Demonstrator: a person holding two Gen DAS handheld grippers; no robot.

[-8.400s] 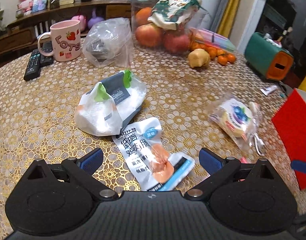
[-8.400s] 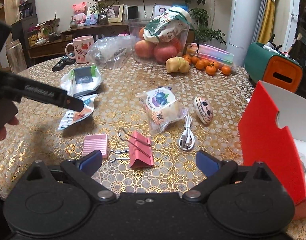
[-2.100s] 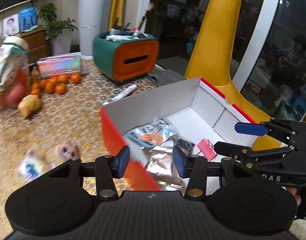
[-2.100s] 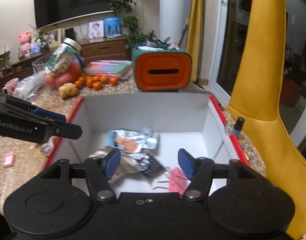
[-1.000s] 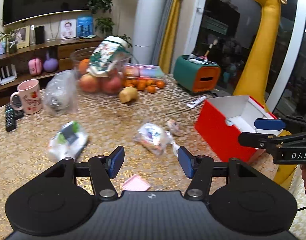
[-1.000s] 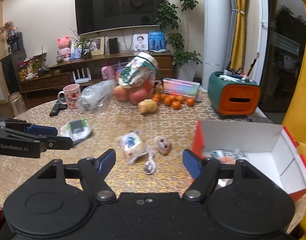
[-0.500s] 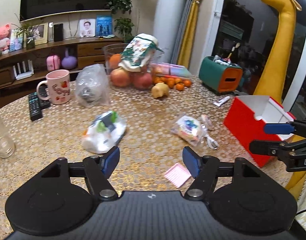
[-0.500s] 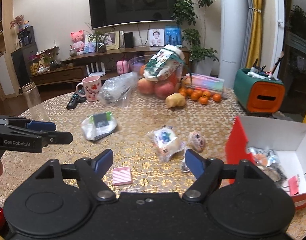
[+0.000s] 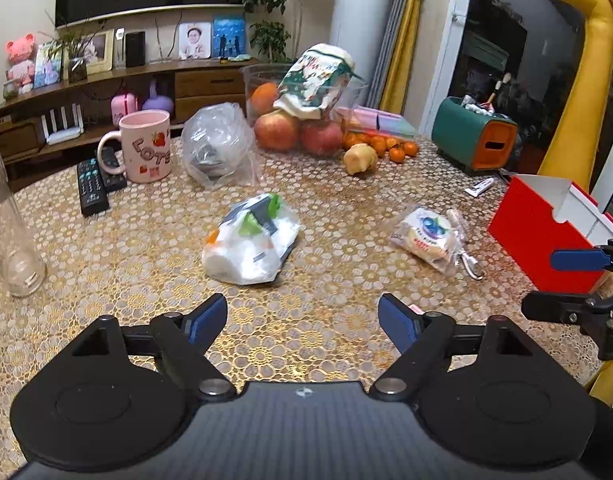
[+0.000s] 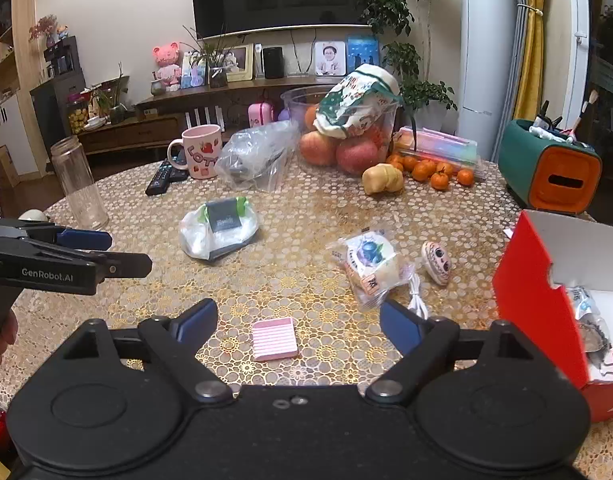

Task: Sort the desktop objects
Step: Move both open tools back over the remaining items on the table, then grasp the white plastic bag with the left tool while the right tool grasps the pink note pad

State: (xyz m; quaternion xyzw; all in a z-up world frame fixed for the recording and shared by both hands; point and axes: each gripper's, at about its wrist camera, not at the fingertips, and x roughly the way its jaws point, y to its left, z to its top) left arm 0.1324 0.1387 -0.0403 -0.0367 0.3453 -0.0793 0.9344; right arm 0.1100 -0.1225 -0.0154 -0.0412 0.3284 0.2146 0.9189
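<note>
Now both sets of fingers are spreading wider, and nothing is between them. Left gripper hangs over the gold surface, near a white bag. Right gripper hangs just above a pink striped pad. A snack pack lies near the red box, which has some things inside.

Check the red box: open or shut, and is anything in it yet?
Open. The red box has no lid over its white interior, and a foil packet and other small items lie inside at its right end.
</note>
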